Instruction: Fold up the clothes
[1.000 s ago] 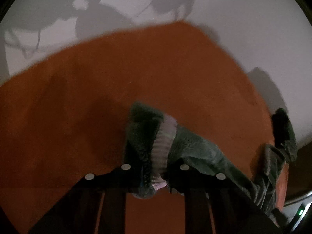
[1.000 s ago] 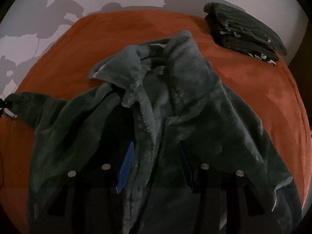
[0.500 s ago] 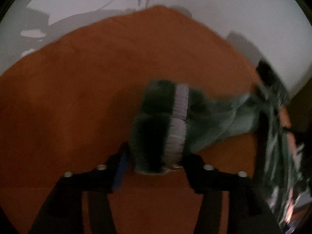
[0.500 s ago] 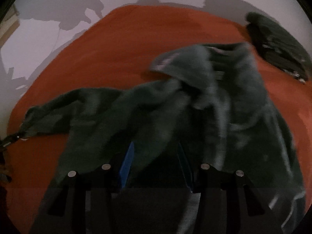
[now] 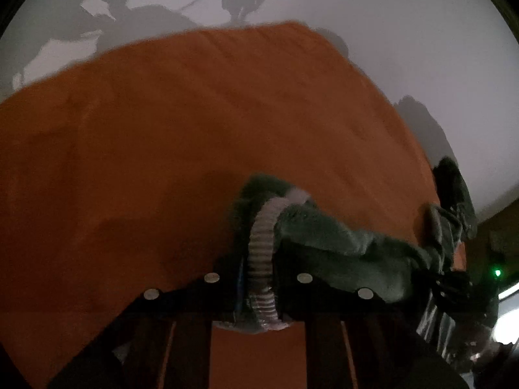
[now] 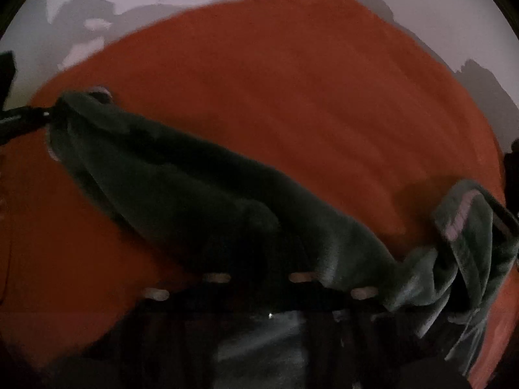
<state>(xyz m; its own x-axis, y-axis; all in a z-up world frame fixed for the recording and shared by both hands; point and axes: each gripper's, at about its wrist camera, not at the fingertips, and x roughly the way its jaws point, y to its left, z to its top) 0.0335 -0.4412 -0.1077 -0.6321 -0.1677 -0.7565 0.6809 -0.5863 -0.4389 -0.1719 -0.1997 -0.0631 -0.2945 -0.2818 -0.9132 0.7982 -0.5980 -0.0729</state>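
Note:
A dark green fleece jacket (image 6: 194, 188) lies stretched in a band across the orange cover (image 6: 292, 97). In the left wrist view my left gripper (image 5: 259, 278) is closing on the sleeve's ribbed grey cuff (image 5: 261, 246), which sits pinched between the pads. The sleeve (image 5: 340, 249) runs off to the right. In the blurred right wrist view my right gripper (image 6: 259, 278) is shut, with the jacket's dark fabric bunched at its fingertips. The left gripper (image 6: 22, 118) shows there at the far left, holding the sleeve end (image 6: 74, 103). The collar with its label (image 6: 464, 214) hangs to the right.
The orange cover (image 5: 162, 146) ends at a white wall (image 5: 389, 32) crossed by shadows. A dark folded garment (image 5: 454, 188) lies at the cover's right edge. A dark device with a green light (image 5: 496, 272) sits at the right rim.
The left jaws opened around the cuff and closed on it again. The right gripper swept sideways and rolled, and its jaws closed. The jacket went from spread flat to a stretched band.

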